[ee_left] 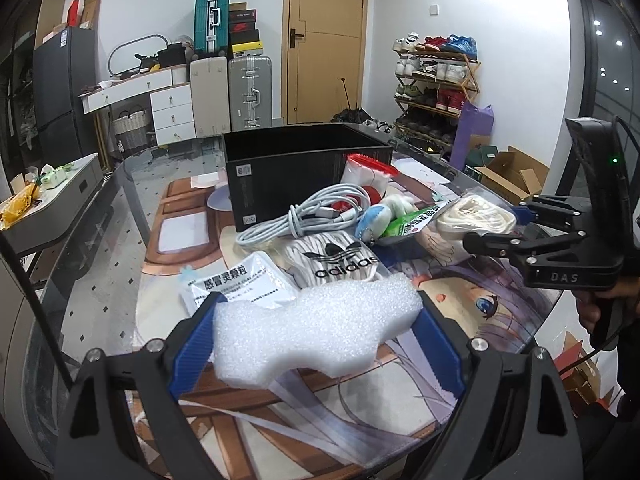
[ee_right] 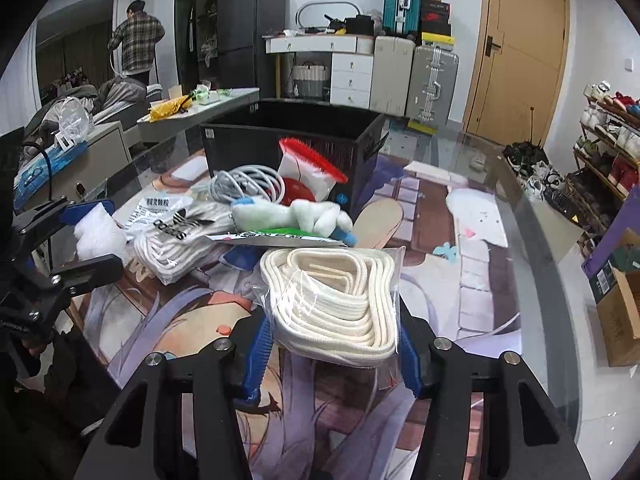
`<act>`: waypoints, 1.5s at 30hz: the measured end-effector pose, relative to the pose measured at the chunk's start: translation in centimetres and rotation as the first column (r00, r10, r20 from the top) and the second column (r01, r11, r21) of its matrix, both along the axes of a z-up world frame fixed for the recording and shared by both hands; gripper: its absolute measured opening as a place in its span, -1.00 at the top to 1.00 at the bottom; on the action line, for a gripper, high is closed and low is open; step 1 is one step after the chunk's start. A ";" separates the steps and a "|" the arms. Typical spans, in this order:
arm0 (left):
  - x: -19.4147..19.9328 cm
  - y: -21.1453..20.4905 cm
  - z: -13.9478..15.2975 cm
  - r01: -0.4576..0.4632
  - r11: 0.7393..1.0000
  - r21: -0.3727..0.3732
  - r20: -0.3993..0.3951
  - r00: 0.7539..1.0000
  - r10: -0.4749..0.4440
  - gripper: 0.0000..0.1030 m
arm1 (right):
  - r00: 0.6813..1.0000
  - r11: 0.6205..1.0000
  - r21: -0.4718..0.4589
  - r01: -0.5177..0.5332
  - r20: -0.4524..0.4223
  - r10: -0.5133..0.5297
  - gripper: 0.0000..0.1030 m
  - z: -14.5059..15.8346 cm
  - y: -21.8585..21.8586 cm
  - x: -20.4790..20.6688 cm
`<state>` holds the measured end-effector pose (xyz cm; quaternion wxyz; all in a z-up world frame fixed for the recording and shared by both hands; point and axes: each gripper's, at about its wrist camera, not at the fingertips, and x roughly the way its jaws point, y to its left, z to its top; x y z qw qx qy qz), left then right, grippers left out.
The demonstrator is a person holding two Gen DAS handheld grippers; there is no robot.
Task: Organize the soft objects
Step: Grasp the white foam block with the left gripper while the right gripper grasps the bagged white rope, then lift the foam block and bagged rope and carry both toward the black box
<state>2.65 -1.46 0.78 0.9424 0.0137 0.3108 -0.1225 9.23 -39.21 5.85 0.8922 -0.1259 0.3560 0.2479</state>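
A white foam block sits low in the frame, pinched between the left gripper's blue pads. The right gripper clamps a clear bag of cream rope at lower centre, below the black open box.

1. A wooden door stands in the far wall.
2. Left of the door, two upright suitcases stand side by side, a teal suitcase above them.
3. Further left of the door is a white drawer unit.
4. Right of the door, a shoe rack holds sneakers.
5. Far left of the door, a person in a plaid shirt stands, back turned.
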 end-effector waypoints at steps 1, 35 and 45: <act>-0.1 0.0 0.2 0.000 1.000 -0.002 0.003 1.000 0.000 -0.76 | 1.000 1.000 0.001 0.000 0.006 0.000 -0.05 0.2 0.0 -0.2; 4.1 1.7 5.5 -0.057 0.998 -0.032 0.088 0.994 0.059 -0.76 | 0.999 0.995 0.102 -0.012 0.038 0.008 -0.05 3.7 1.6 1.8; 6.5 2.4 6.9 -0.059 0.997 -0.057 0.098 0.993 0.064 -0.76 | 1.000 0.993 0.115 -0.018 0.028 0.015 -0.05 4.6 2.9 4.6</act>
